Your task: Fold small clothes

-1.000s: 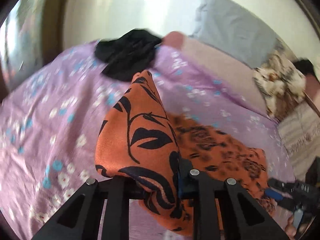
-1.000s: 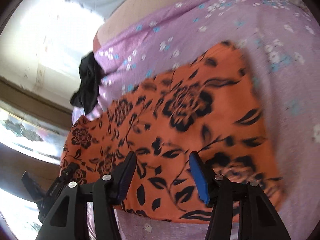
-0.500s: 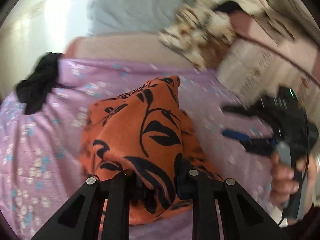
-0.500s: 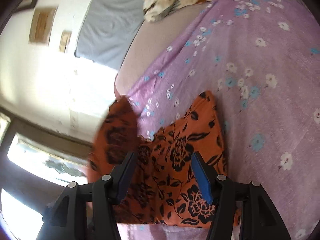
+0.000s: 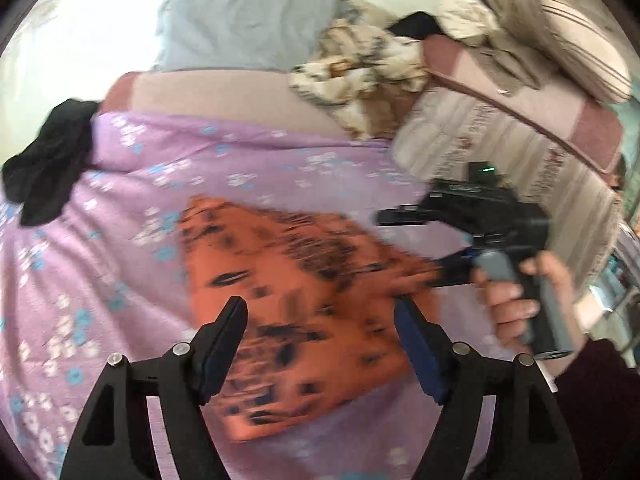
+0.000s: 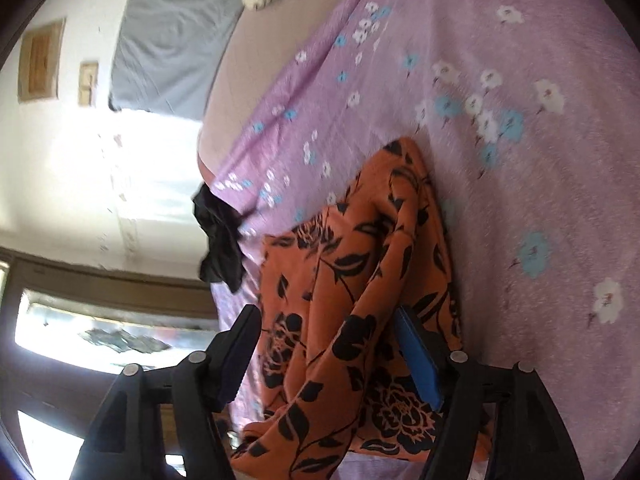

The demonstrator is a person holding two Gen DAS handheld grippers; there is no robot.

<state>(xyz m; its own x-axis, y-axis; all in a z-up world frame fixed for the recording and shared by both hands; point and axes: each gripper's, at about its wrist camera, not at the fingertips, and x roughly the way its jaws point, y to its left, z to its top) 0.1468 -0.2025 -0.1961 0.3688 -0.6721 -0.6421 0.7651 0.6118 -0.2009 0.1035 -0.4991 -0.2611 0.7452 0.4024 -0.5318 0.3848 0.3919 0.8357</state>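
Observation:
An orange garment with black floral print (image 5: 296, 300) lies folded over on the purple flowered bedsheet (image 5: 120, 208). My left gripper (image 5: 320, 344) is open and empty just above its near part. The garment also shows in the right wrist view (image 6: 360, 300), bunched into folds. My right gripper (image 6: 328, 352) is open, its jaws standing either side of the cloth without clamping it. The right gripper also shows in the left wrist view (image 5: 416, 248), held by a hand at the garment's right edge.
A black garment (image 5: 48, 160) lies at the sheet's far left edge and also shows in the right wrist view (image 6: 220, 240). A grey pillow (image 5: 240, 20), a brown patterned cloth (image 5: 360, 76) and a striped blanket (image 5: 500, 148) lie beyond.
My left gripper has opened and let go of the orange garment, which has dropped folded onto the sheet. The right gripper has come in close to the garment's edge.

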